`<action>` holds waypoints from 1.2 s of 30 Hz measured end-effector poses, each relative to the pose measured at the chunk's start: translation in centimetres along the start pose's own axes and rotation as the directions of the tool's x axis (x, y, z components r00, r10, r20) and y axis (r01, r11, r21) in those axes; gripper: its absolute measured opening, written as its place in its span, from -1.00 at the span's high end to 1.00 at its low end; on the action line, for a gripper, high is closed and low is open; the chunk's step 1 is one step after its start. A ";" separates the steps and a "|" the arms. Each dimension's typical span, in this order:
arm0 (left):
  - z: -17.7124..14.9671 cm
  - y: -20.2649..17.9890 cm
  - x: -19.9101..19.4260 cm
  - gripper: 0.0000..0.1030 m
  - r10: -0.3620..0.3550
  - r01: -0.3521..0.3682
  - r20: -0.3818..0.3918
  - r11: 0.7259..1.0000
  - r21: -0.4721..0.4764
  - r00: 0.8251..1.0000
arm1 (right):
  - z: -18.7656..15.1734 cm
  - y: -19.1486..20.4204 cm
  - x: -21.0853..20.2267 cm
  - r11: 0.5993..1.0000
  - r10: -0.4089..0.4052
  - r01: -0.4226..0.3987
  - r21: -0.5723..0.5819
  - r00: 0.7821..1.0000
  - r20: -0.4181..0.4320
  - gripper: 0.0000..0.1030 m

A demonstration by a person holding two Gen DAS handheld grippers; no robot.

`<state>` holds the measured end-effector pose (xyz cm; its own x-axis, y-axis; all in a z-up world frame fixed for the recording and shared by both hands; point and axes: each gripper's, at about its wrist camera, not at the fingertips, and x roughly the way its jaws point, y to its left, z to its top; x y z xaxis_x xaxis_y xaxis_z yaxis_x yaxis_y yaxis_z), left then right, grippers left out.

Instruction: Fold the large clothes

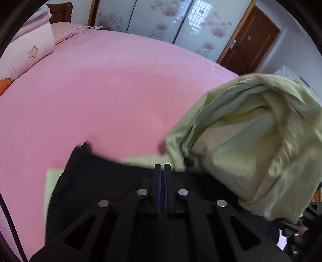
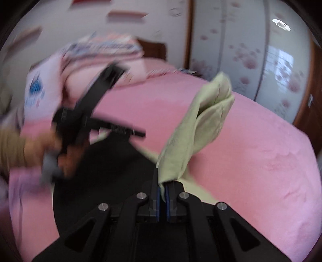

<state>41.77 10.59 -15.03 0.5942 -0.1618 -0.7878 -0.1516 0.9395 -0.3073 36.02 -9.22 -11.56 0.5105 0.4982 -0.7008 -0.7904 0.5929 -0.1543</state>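
A light green garment [image 1: 251, 131] hangs bunched in the air over the pink bed [image 1: 100, 90]. In the right wrist view my right gripper [image 2: 162, 185] is shut on a fold of that green garment [image 2: 205, 112], which rises above the fingers. A black cloth [image 1: 100, 181] lies beneath it, with strips of green showing at its edges. My left gripper [image 1: 162, 166] is shut at the black cloth's upper edge. The right wrist view shows the left gripper [image 2: 140, 134] blurred, with the black cloth [image 2: 104, 167] drawn up in a peak to its tips.
Folded pink quilts and pillows [image 1: 30, 40] are stacked at the head of the bed. Sliding flowered wardrobe doors [image 1: 161, 18] and a brown door [image 1: 251, 40] stand behind it. A person's hand and tan sleeve [image 2: 20, 149] hold the left gripper. The bed [image 2: 251, 151] stretches right.
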 end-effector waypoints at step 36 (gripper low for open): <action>-10.1 -3.0 -1.9 0.92 -0.160 0.162 -0.181 0.987 -0.003 0.970 | -8.3 -1.0 -1.1 0.522 0.095 -0.073 0.850 0.995 0.027 0.95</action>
<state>33.09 5.03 -17.99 0.4577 -0.3622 -0.8120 -0.0552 0.8999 -0.4326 33.43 -15.62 -16.46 0.4423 0.5688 -0.6934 -0.1620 0.8111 0.5620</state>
